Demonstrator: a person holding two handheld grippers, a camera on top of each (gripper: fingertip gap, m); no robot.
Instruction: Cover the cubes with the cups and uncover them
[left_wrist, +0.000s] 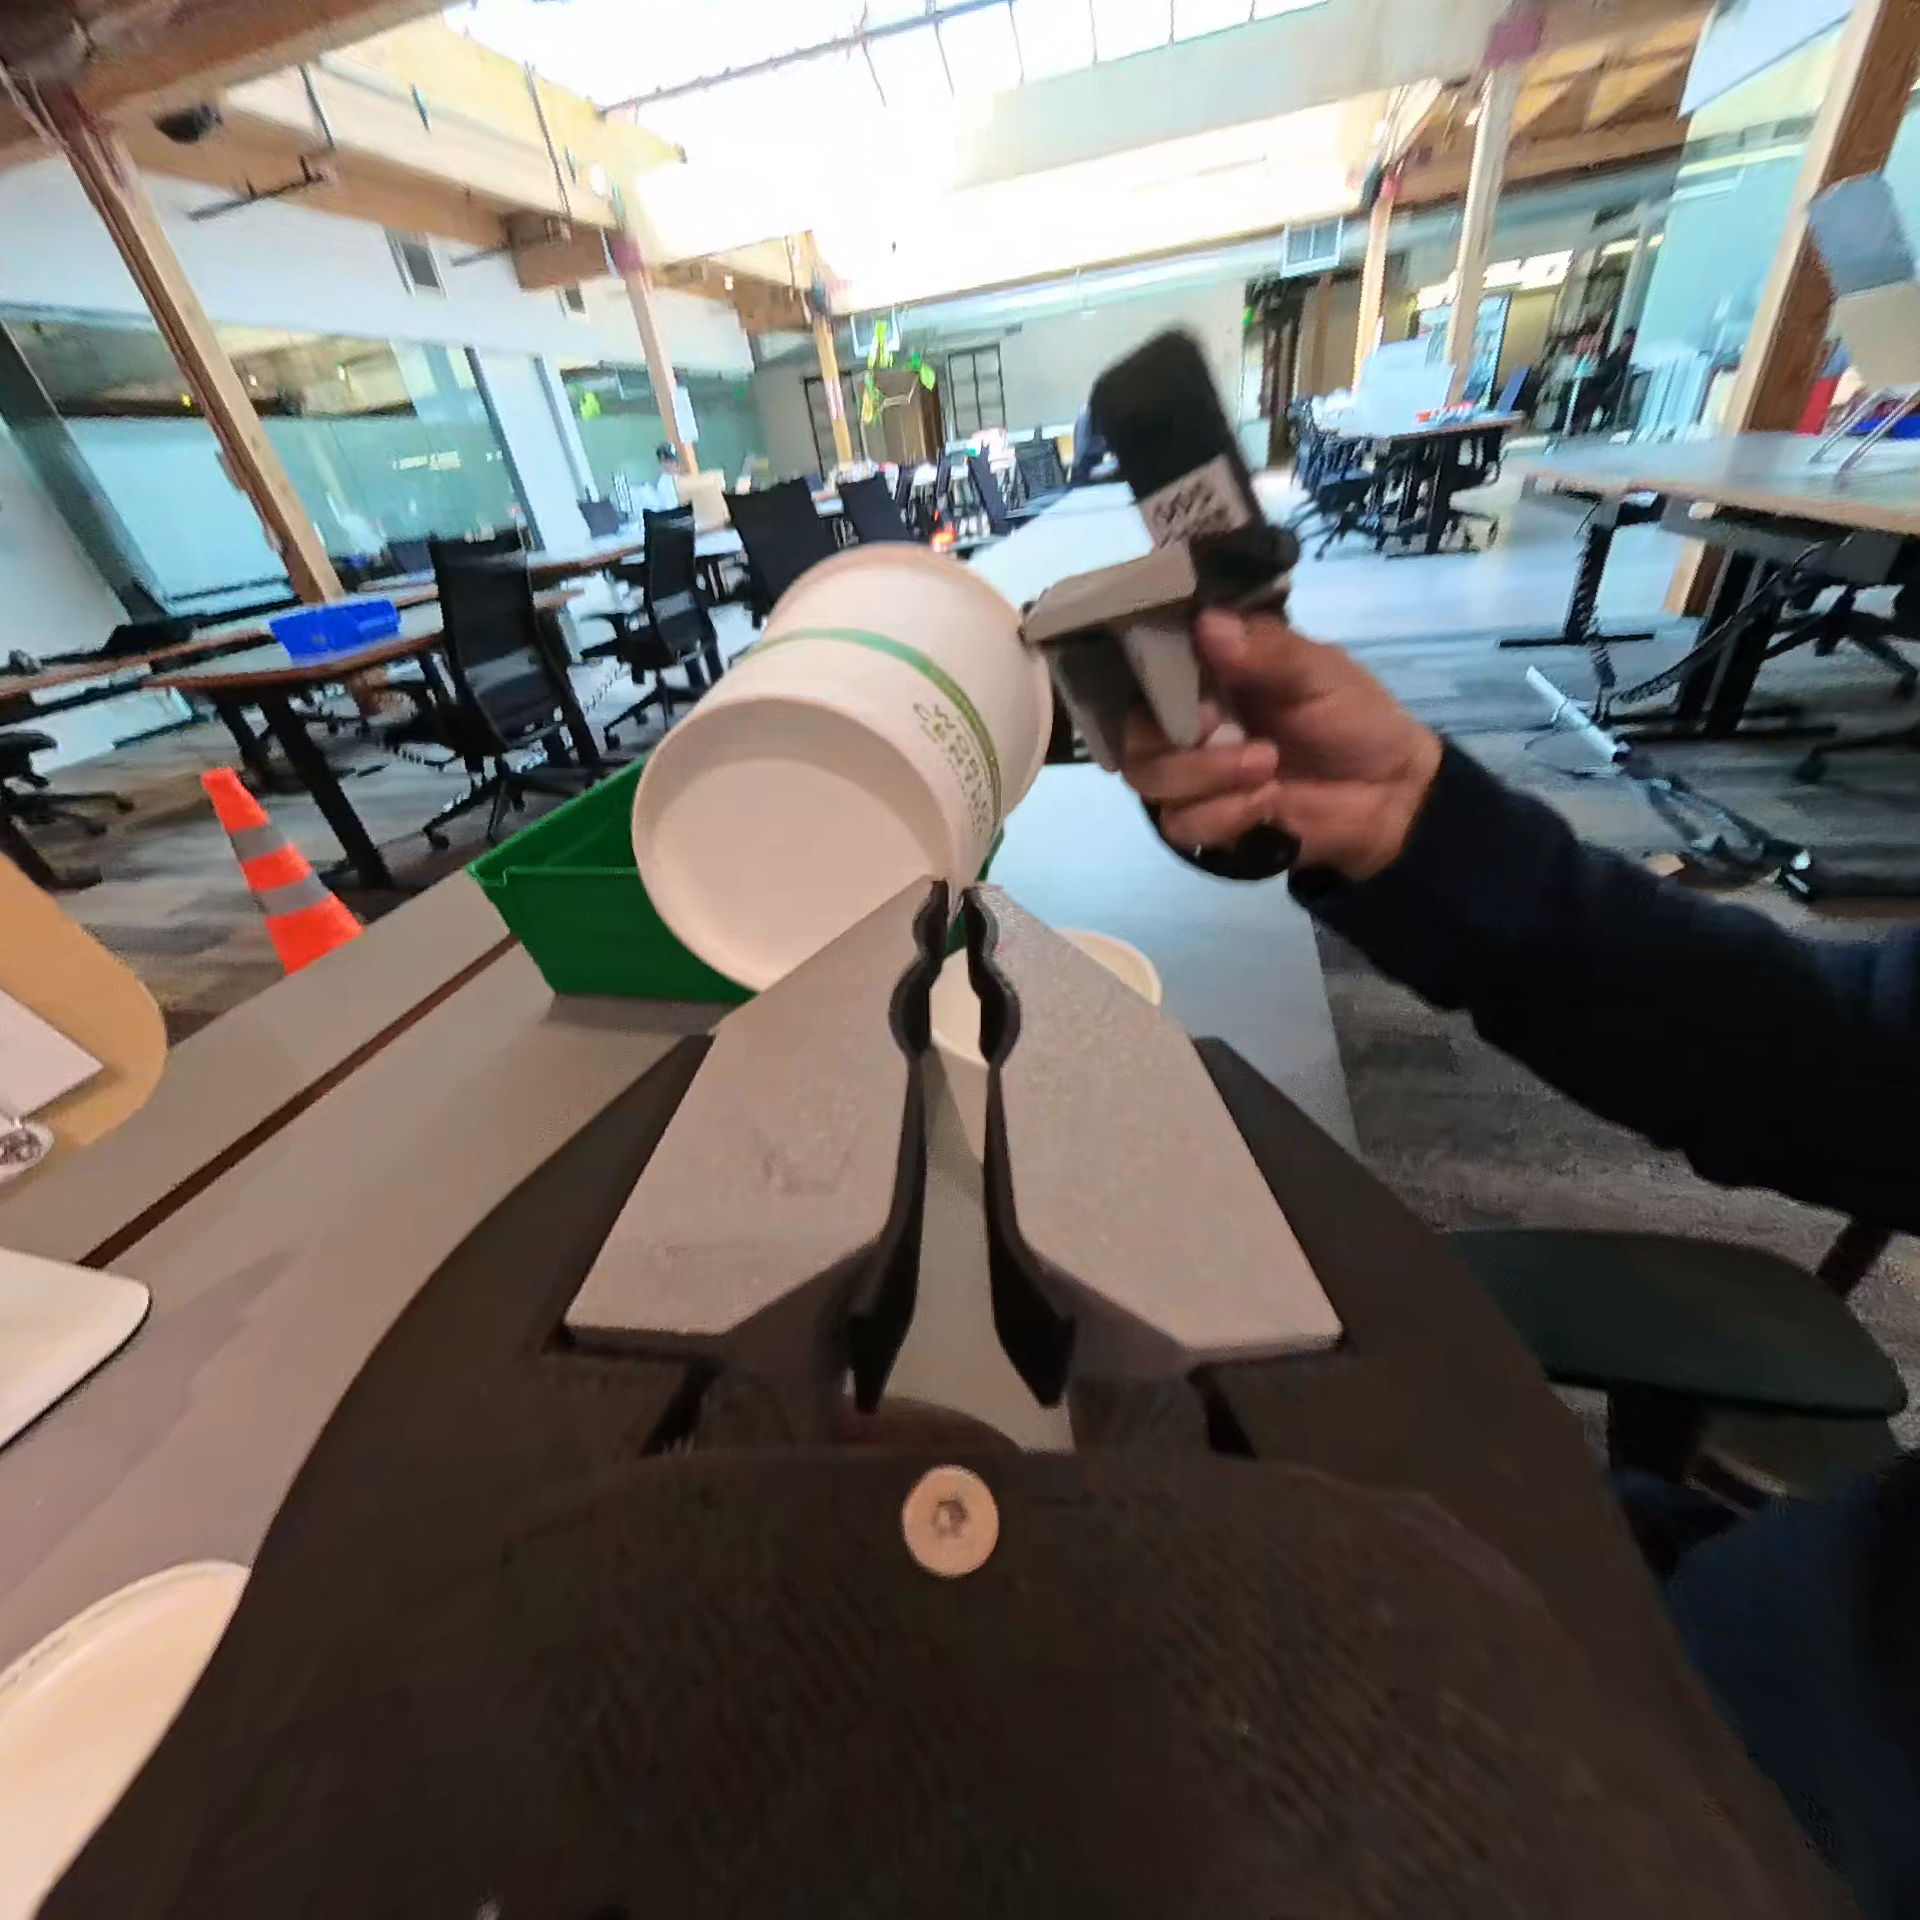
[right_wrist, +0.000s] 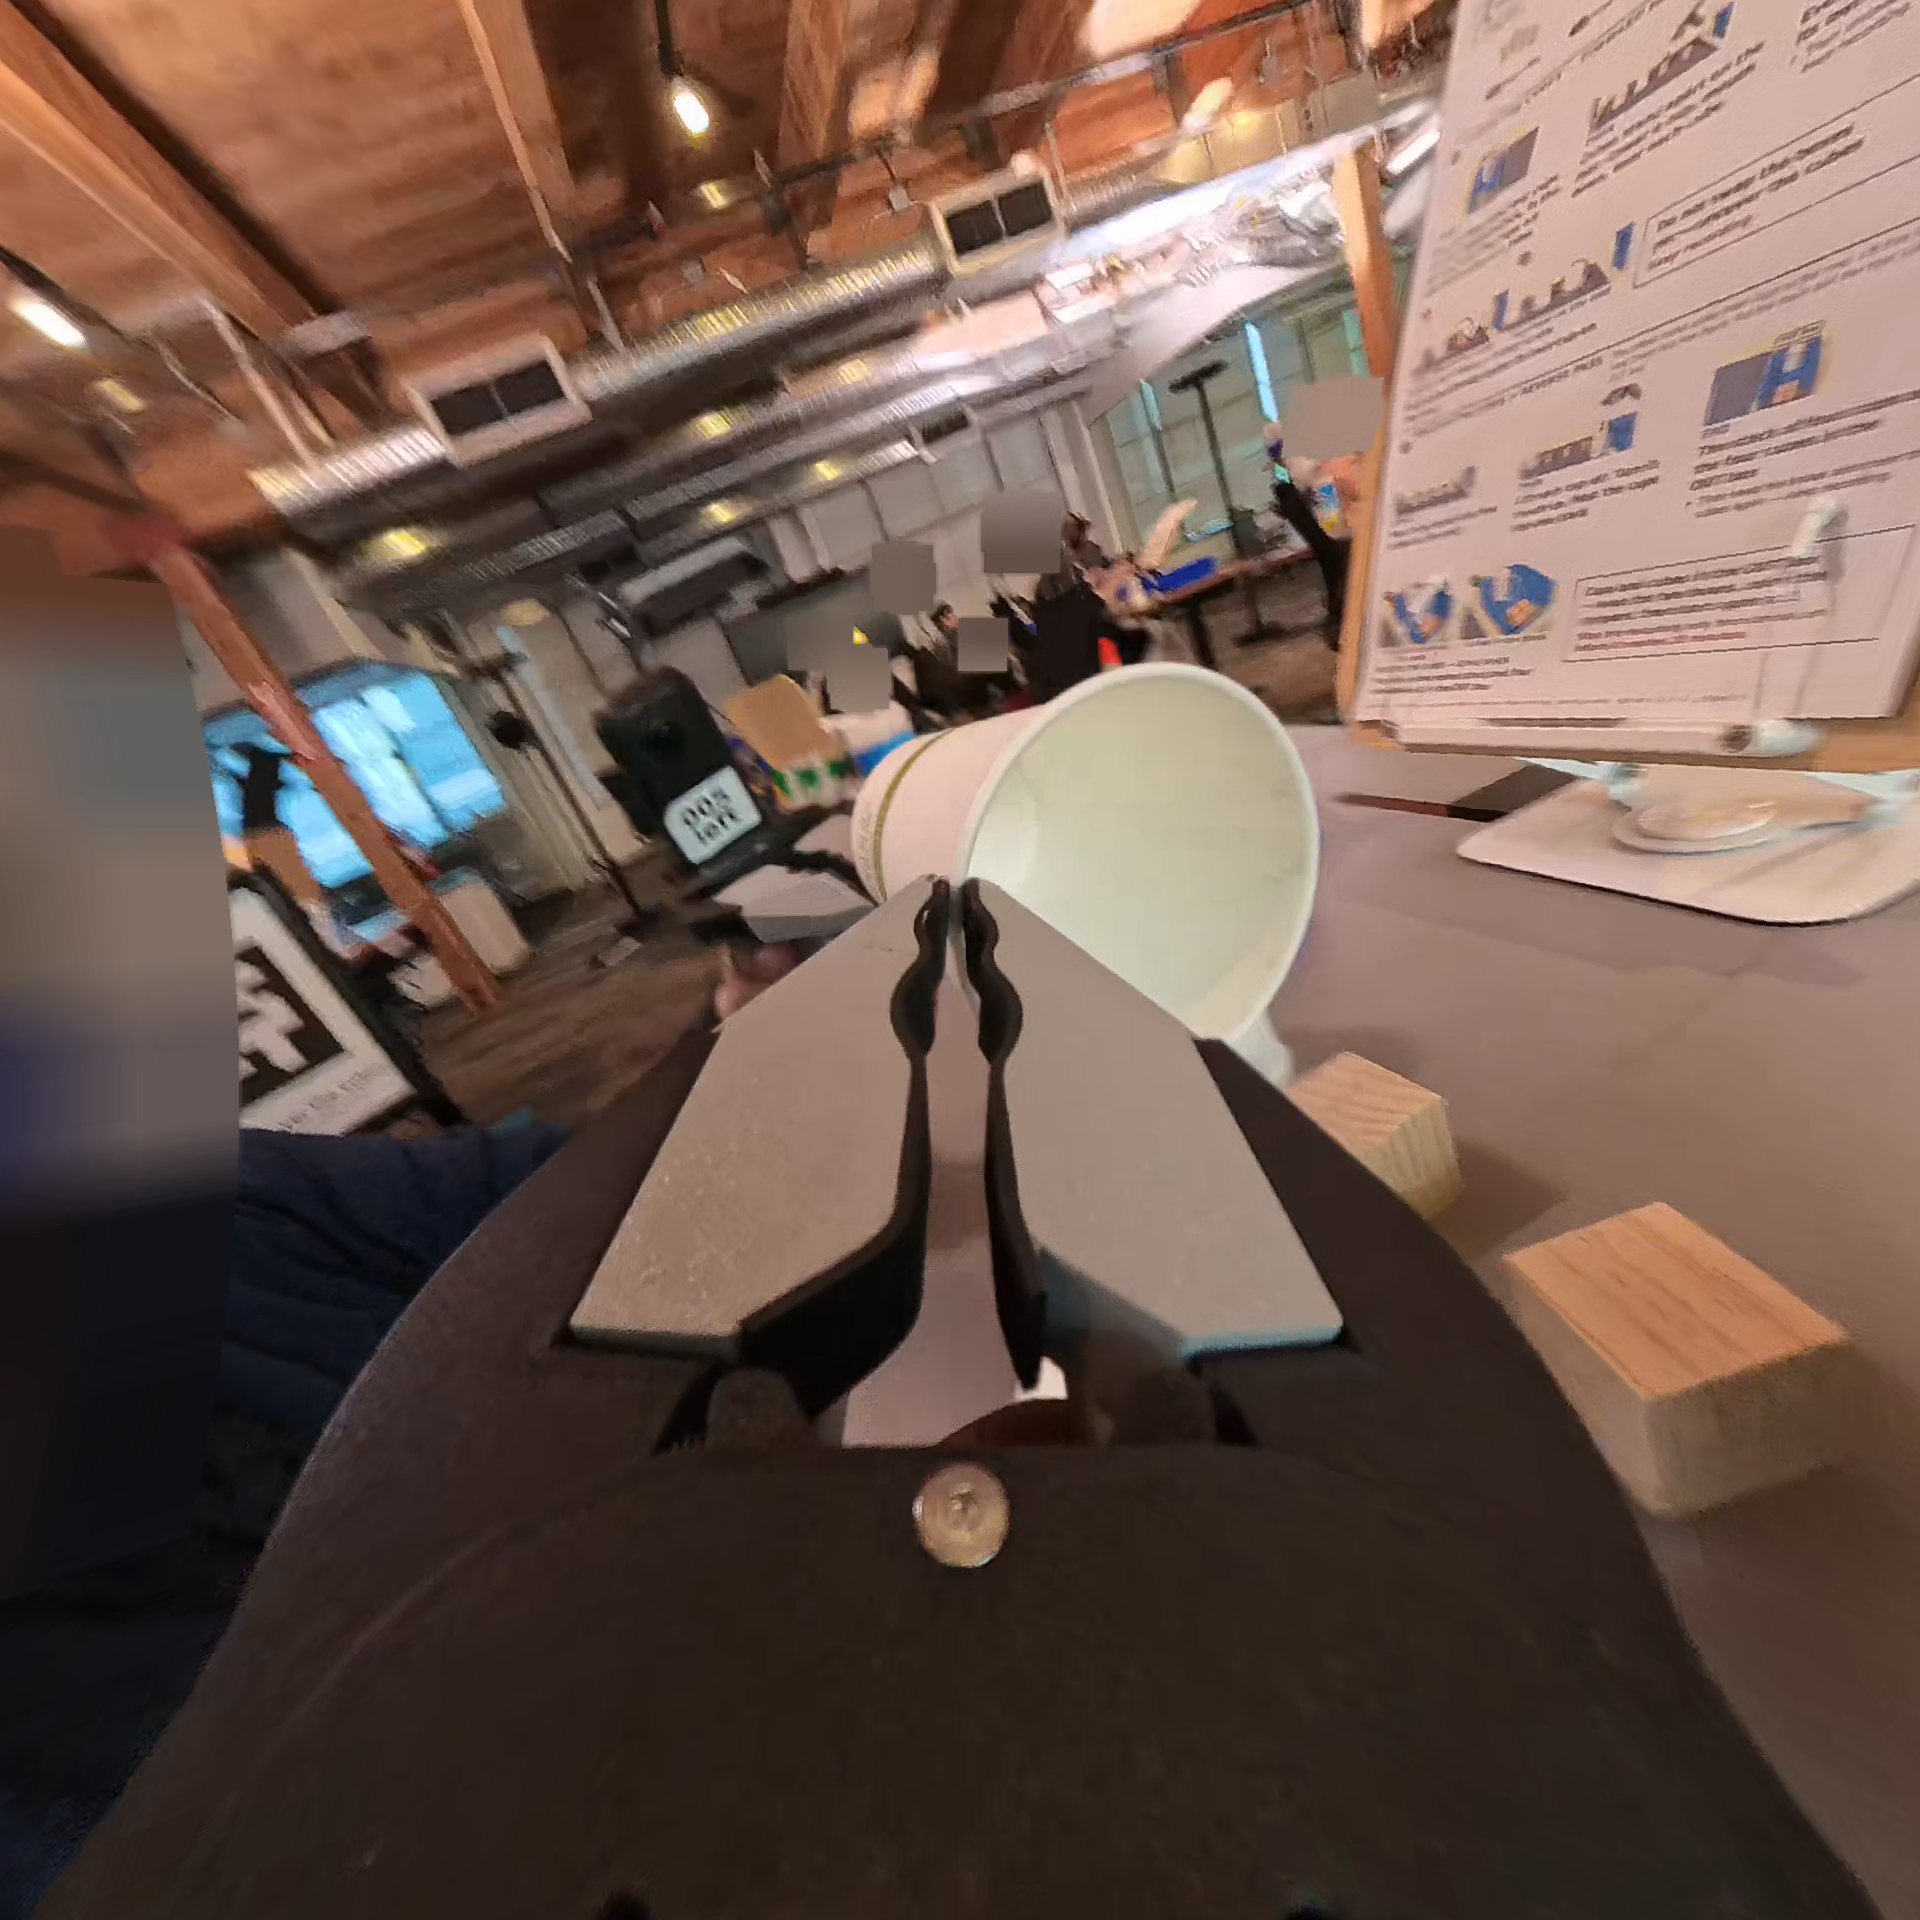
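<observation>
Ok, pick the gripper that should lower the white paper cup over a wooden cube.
Left, probably: the left gripper pinches the base edge of the white paper cup, leaving its mouth free; the right gripper pinches the mouth rim.

Printed lettering is borne by the white paper cup (left_wrist: 831, 748) beside its green band, by an instruction sheet (right_wrist: 1662, 364) standing on the bench (right_wrist: 1558, 987), and by black-and-white marker tags (right_wrist: 712, 816); no wording is reproduced.

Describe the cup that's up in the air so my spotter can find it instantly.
Above the grey table, past two pale wooden cubes, a white paper cup with a green band lies sideways in the air, its rim pinched by the right gripper. The other white paper cup stands on the table.
</observation>
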